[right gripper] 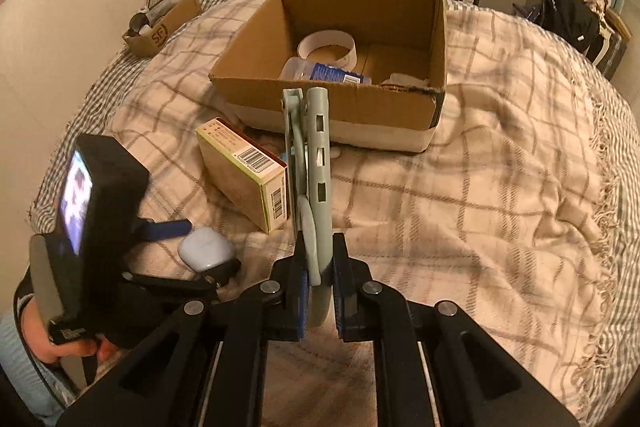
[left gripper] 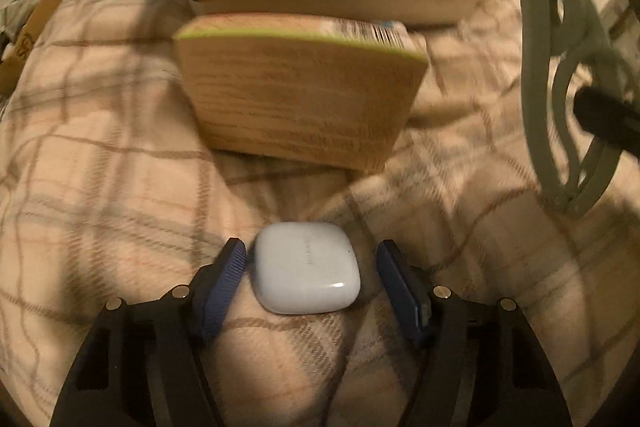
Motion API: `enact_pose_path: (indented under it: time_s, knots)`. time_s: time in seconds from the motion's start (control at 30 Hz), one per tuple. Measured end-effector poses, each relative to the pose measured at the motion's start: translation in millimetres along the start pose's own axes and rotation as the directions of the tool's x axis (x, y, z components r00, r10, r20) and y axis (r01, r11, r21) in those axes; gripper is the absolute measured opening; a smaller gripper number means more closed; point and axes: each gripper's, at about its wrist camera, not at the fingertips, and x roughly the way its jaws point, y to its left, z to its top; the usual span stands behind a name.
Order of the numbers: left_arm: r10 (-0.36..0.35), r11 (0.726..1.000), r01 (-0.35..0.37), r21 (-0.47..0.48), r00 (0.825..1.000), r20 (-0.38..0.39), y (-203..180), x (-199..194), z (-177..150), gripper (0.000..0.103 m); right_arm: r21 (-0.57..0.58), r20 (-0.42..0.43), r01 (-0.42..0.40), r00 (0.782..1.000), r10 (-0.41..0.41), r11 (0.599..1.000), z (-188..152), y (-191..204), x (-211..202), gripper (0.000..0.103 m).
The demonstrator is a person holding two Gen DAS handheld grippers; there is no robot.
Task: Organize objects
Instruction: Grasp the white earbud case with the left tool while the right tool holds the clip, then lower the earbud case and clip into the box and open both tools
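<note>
A white earbud case [left gripper: 307,266] lies on the plaid blanket between the open fingers of my left gripper [left gripper: 312,259]; the left pad is close to or touching it, the right pad stands apart. The case also shows in the right wrist view [right gripper: 206,248] beside the left gripper. My right gripper [right gripper: 318,269] is shut on a grey-green plastic hanger-like frame [right gripper: 314,163] and holds it upright above the bed. The frame also shows in the left wrist view [left gripper: 560,67]. A tan carton with a barcode [left gripper: 300,91] lies just beyond the case; it also shows in the right wrist view [right gripper: 244,171].
An open cardboard box [right gripper: 332,99] holding a tape roll [right gripper: 328,45] and a plastic bottle [right gripper: 324,71] stands past the carton. A smaller box of items [right gripper: 160,23] sits at the bed's far left. Furniture stands at the far right.
</note>
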Motion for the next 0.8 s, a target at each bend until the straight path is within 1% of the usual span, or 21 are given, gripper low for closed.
enact_pose_path:
  time_s: [0.03, 0.07, 0.1, 0.17, 0.27, 0.4, 0.5, 0.57, 0.67, 0.8]
  knots:
    - [-0.003, 1.000, 0.003, 0.002, 1.000, -0.006, 0, 2, 0, 0.070, 0.004, -0.001, -0.003, 1.000, 0.003, 1.000, 0, 0, 1, 0.009]
    - [-0.007, 1.000, 0.007, 0.000, 1.000, -0.005, 0, 1, 1, 0.067, 0.006, 0.000, -0.003, 1.000, 0.003, 1.000, 0, 0, 1, 0.009]
    - [-0.018, 1.000, 0.018, -0.004, 1.000, 0.000, 1, 0, 0, 0.061, 0.007, 0.001, -0.003, 1.000, 0.003, 1.000, -1, 0, 1, 0.009]
    - [-0.016, 1.000, 0.016, -0.011, 1.000, 0.011, 3, -4, -1, 0.053, 0.010, 0.010, 0.003, 1.000, -0.003, 1.000, -2, 0, -2, 0.009]
    - [-0.016, 1.000, 0.017, -0.023, 0.999, 0.037, 4, -15, -3, 0.053, 0.011, 0.027, 0.025, 0.999, -0.026, 1.000, -2, 1, -10, 0.009]
    - [-0.030, 0.998, 0.035, -0.048, 0.995, 0.097, 7, -41, -6, 0.052, 0.003, 0.050, 0.043, 0.998, -0.043, 0.999, -3, 5, -27, 0.009]
    - [-0.034, 0.997, 0.046, -0.069, 0.986, 0.165, 10, -67, -7, 0.052, 0.001, 0.081, 0.041, 0.996, -0.041, 0.999, -3, 8, -44, 0.009]
    - [-0.043, 0.995, 0.061, -0.077, 0.975, 0.217, 14, -87, -9, 0.052, -0.003, 0.104, 0.043, 0.994, -0.043, 0.999, -3, 11, -56, 0.009]
    - [-0.042, 0.994, 0.068, -0.085, 0.961, 0.275, 11, -110, -8, 0.052, -0.008, 0.132, 0.046, 0.990, -0.045, 0.999, -2, 15, -71, 0.009]
    - [-0.037, 0.995, 0.068, -0.079, 0.940, 0.339, 12, -138, 4, 0.052, -0.020, 0.157, 0.053, 0.986, -0.050, 0.998, 3, 18, -88, 0.009]
